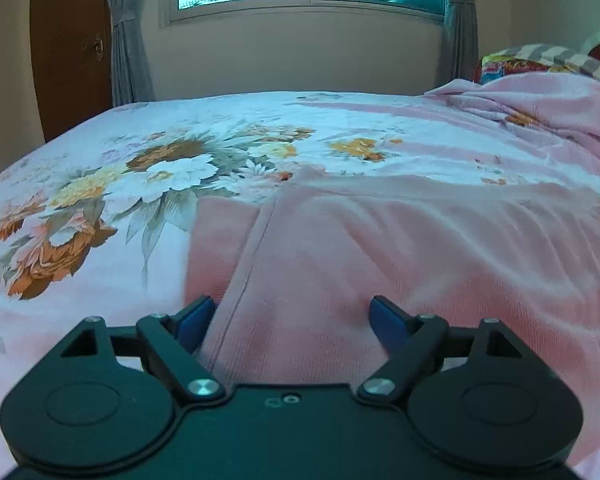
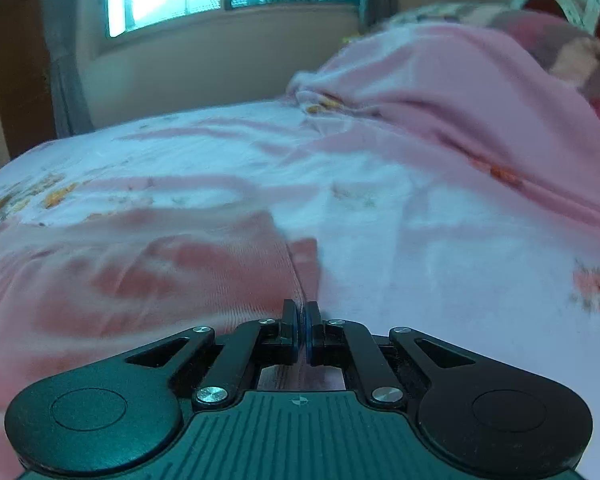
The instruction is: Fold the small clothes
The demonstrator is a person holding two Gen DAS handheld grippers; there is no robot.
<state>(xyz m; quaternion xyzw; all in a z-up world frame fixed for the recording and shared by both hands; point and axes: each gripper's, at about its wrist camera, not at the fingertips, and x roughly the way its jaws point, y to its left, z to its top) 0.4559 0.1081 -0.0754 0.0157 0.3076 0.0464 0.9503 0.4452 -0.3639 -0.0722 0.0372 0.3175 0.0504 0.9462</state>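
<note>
Bed [image 1: 100, 200] with floral sheet, window behind. Pink garment [image 1: 380, 260] spread flat ahead of both tools, apparently unfolded. Left tool [image 1: 292, 320] spread wide astride its hem; right tool [image 2: 302, 330] pinched on its edge. Folding barely begun.

bed [image 1: 100, 208] | floral sheet | on it: pink garment [image 1: 400, 248], pink blanket [image 1: 540, 108]

Left gripper [image 1: 292, 322] spread (right gripper [image 2: 301, 330] closed)

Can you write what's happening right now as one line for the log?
left gripper: open over pink garment | right gripper: shut on its edge | garment on floral bedsheet
</note>
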